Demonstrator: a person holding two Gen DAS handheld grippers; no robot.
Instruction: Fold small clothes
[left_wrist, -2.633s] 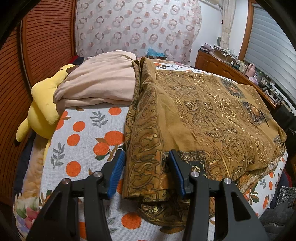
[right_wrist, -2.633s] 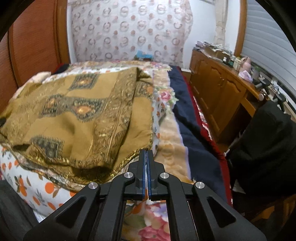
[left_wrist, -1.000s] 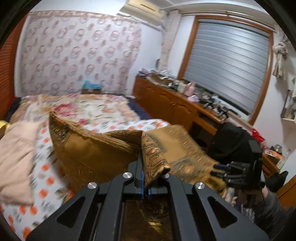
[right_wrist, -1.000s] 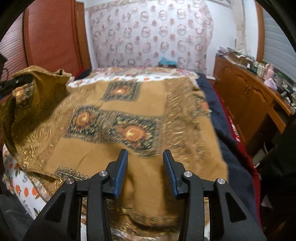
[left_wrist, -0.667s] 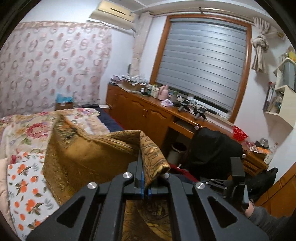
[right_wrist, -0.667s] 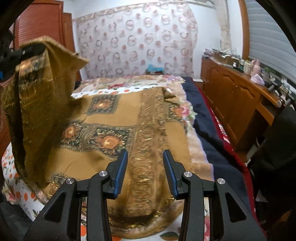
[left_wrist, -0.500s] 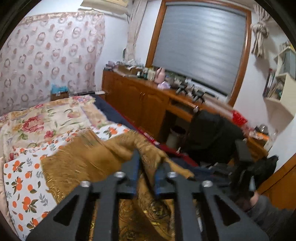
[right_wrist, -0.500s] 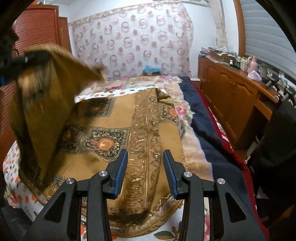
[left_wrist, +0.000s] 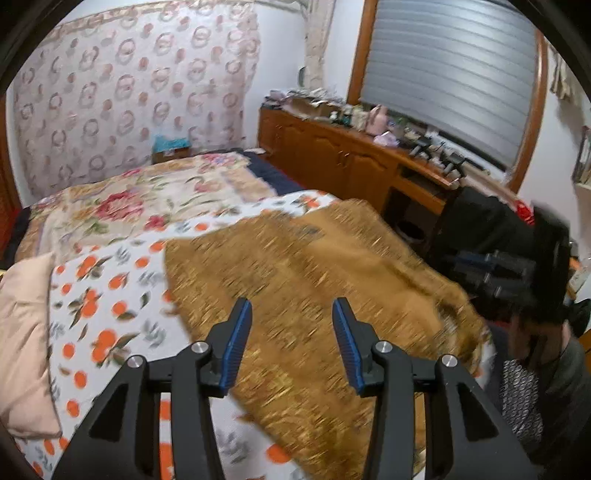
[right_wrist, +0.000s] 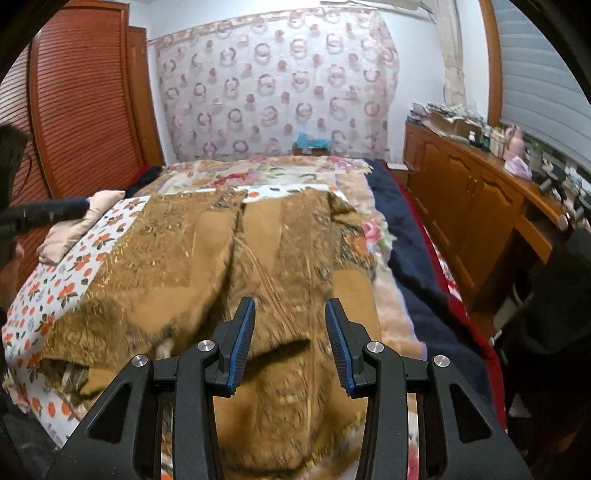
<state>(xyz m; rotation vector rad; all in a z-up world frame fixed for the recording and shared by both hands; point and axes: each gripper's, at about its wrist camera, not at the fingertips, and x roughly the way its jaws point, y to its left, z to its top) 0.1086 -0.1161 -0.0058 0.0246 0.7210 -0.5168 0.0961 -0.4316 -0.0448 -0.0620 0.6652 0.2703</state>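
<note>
A brown cloth with gold patterns (left_wrist: 325, 280) lies folded over on the bed, blurred by motion; it also shows in the right wrist view (right_wrist: 258, 266). My left gripper (left_wrist: 290, 343) is open and empty, held above the cloth's near left part. My right gripper (right_wrist: 290, 343) is open and empty above the cloth's near edge. The other gripper appears as a dark shape at the right of the left wrist view (left_wrist: 509, 273) and at the left edge of the right wrist view (right_wrist: 40, 214).
The bed has an orange-print sheet (left_wrist: 99, 306) and a floral quilt (left_wrist: 147, 199). A folded beige cloth (left_wrist: 22, 332) lies at the left. A wooden cabinet (right_wrist: 472, 192) stands along the right. A dark blue blanket (right_wrist: 417, 266) runs along the bed's right side.
My left gripper carried a cloth corner across to the right, then opened and let it drop. The cloth now lies folded over itself. My right gripper stayed open.
</note>
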